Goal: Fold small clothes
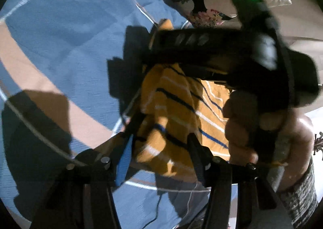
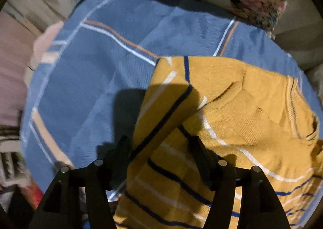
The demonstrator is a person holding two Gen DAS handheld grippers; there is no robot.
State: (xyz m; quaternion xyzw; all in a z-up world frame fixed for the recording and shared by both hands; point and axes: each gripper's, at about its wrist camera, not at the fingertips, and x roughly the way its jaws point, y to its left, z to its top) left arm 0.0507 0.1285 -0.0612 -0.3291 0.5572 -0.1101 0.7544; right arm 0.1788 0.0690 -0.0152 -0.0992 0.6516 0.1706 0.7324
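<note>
A yellow knit sweater (image 2: 232, 108) with blue and white stripes lies partly folded on a blue bedspread (image 2: 90, 67). My right gripper (image 2: 159, 148) points straight down over its left edge. It is open, its fingers straddle the cloth, and nothing is pinched. In the left wrist view a bunched part of the sweater (image 1: 167, 128) fills the gap of my left gripper (image 1: 161, 156), with both fingers against it and the fold raised off the cover. A hand (image 1: 242, 128) holds the right tool's black body (image 1: 222, 57) just beyond.
The bedspread (image 1: 70, 37) has tan and white bands and spreads wide to the left. Floral pillows (image 2: 258, 7) lie at the far edge, with pale upholstery behind them. Pink fabric (image 2: 12, 67) sits off the left side. A thin dark cable (image 1: 159, 204) runs under the left gripper.
</note>
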